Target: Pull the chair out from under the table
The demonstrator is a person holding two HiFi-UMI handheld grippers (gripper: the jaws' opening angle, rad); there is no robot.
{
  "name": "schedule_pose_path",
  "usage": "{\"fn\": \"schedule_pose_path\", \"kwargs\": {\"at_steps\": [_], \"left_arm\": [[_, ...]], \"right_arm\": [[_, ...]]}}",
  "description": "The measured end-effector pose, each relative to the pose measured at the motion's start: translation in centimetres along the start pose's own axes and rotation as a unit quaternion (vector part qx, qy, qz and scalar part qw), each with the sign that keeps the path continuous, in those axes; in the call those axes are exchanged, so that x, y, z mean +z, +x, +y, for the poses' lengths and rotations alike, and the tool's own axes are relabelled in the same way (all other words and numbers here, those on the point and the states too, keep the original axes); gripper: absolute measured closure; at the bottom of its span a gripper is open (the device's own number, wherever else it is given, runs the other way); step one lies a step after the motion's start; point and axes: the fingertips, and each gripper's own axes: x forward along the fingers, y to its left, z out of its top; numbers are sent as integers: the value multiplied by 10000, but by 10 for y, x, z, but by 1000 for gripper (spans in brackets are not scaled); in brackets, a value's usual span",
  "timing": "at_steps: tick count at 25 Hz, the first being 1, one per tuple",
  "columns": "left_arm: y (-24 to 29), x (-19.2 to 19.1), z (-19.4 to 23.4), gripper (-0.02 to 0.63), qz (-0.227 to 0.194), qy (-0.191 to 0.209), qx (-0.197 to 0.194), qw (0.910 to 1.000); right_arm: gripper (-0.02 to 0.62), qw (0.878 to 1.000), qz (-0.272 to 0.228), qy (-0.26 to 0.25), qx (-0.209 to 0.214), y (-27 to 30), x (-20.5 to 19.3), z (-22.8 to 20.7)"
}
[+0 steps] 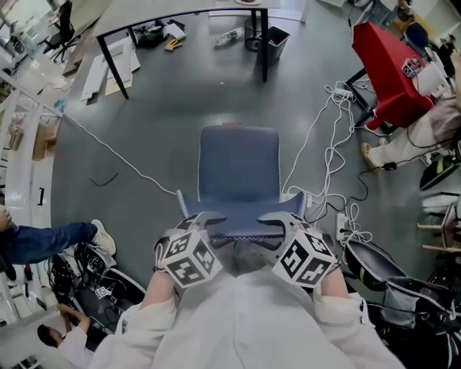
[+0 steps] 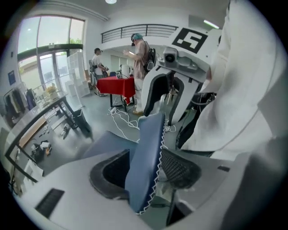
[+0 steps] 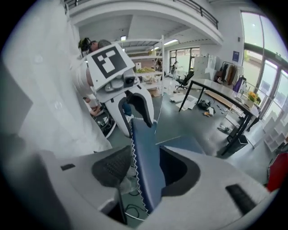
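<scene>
A blue padded chair point(image 1: 239, 171) stands on the grey floor, well out from the dark-framed table point(image 1: 180, 14) at the far side. Its backrest top edge point(image 1: 241, 230) faces me. My left gripper point(image 1: 209, 219) and right gripper point(image 1: 277, 218) straddle that edge side by side, pointing steeply down. In the left gripper view the backrest point(image 2: 148, 134) passes between the jaws of the left gripper point(image 2: 145, 172), which stand wide with the pads not pressing on it. The right gripper view shows the same: the backrest point(image 3: 146, 148) between the wide jaws of the right gripper point(image 3: 146, 170).
White cables point(image 1: 328, 155) trail over the floor to the chair's right. A red-covered table point(image 1: 389, 65) and a seated person are at the far right. Another person's leg point(image 1: 50, 241) reaches in from the left. Dark bags point(image 1: 374, 263) lie near right; a bin point(image 1: 274, 39) stands under the table.
</scene>
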Motion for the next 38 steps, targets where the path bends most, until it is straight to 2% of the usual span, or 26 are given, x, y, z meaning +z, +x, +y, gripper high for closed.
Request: {"fn": "schedule_pose_path", "kwargs": {"at_steps": [3, 5, 8, 10, 14, 17, 20, 26, 31, 38], "left_arm": [[-17, 27, 10, 379, -660, -309, 197, 9971], [-32, 44, 18, 385, -1139, -480, 410, 9915], [-57, 68, 33, 415, -1906, -704, 791, 9759], [-74, 81, 43, 467, -2320, -802, 1049, 9637], [-95, 95, 53, 540, -2718, -842, 1443, 9477], [-99, 103, 55, 561, -2882, -974, 1488, 9409], [-96, 107, 54, 570, -2917, -1058, 1500, 9387], [-83, 115, 50, 575, -2861, -1213, 1317, 9413], [-78, 119, 53, 580, -2831, -1049, 1367, 9435], [-73, 120, 60, 580, -2782, -1182, 1316, 9441]], "right_arm": [[430, 9979, -572, 123, -276, -22, 22, -16], [464, 9938, -954, 239, -512, -36, 35, -25], [513, 9856, -1411, 286, -887, -57, 53, -38], [549, 9788, -1686, 276, -1128, -69, 65, -45], [581, 9642, -2221, 393, -1396, -88, 85, -47], [592, 9570, -2465, 522, -1436, -100, 95, -48], [592, 9593, -2465, 515, -1278, -105, 99, -50], [592, 9684, -2229, 301, -1082, -110, 95, -58], [593, 9709, -2120, 370, -1051, -110, 88, -66], [594, 9721, -2014, 616, -1035, -105, 78, -77]]}}
